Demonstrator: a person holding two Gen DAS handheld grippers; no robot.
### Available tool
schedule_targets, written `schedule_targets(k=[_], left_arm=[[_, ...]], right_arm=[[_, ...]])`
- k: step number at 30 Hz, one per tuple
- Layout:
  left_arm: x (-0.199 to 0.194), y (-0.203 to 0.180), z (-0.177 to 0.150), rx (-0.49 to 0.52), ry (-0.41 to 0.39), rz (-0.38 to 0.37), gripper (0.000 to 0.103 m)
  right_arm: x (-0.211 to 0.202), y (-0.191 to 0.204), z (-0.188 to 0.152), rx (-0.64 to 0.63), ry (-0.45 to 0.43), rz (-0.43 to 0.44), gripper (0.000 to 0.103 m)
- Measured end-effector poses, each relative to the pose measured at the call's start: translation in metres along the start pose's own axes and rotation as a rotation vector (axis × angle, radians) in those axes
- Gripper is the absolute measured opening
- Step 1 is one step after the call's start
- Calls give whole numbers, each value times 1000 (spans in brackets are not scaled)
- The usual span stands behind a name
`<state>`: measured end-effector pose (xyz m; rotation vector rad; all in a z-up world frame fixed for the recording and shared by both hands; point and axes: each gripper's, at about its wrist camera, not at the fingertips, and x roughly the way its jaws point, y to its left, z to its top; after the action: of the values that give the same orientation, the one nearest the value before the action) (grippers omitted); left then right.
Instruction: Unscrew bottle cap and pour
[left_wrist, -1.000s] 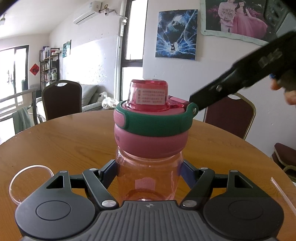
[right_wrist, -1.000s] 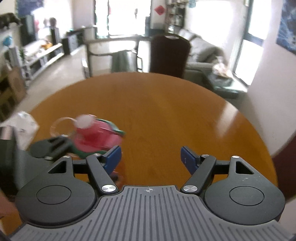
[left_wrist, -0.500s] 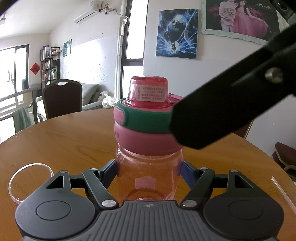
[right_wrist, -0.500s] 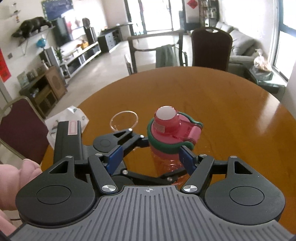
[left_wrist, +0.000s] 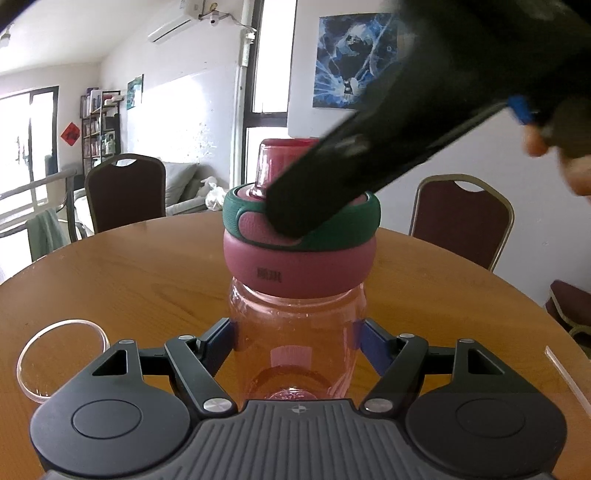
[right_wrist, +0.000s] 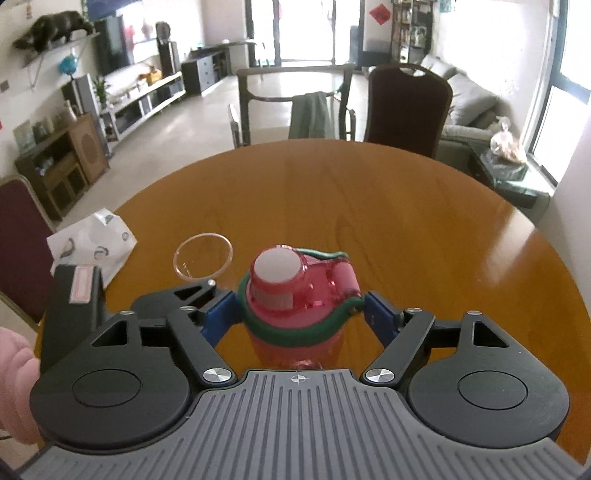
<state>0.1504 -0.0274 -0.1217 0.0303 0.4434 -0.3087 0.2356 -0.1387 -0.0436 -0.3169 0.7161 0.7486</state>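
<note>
Left wrist view: one bottle (left_wrist: 295, 339), two grippers, left gripper (left_wrist: 295, 338), right gripper (right_wrist: 300, 317).

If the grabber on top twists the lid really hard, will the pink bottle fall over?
Probably not. The left gripper clamps the bottle low on both sides, so it should stay upright. Its clear plastic looks smooth, so it might slip and turn. The lid is big and wide, so the bottle seems top-heavy and may tip if let go.

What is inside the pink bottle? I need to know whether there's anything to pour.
The pink bottle looks see-through with no clear liquid line. Its cap and the left hand-held gripper hide the rest.
</note>
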Motion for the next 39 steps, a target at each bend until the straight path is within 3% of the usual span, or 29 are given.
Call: schedule_targets(k=[7,12,21,26,28,29,32,39], left_arm=[[1,-3,-1,2,-2,18,71],[1,-4,-1,-11,-2,36,71],[3,4,-1,-6,5,10,71],[4,6,-1,5,7,-10,71],[5,6,-1,2,8,-11,71],[6,6,0,0,10,-9,71],[7,5,0,-4,12,1,71],[7,-1,-3,1,12,17,71]], right_arm=[[-8,13,-7,95,2,-100,86],[-7,12,-7,54,-6,-84,76],[-5,9,-8,-33,-20,-47,73],[-11,-13,-15,-225,-22,110,71],[-13,-16,-14,-266,-19,124,70],[-14,-14,-12,-242,-16,112,71],[-16,-8,-8,-134,-6,62,87],[-11,14,-7,-2,-27,-77,86]])
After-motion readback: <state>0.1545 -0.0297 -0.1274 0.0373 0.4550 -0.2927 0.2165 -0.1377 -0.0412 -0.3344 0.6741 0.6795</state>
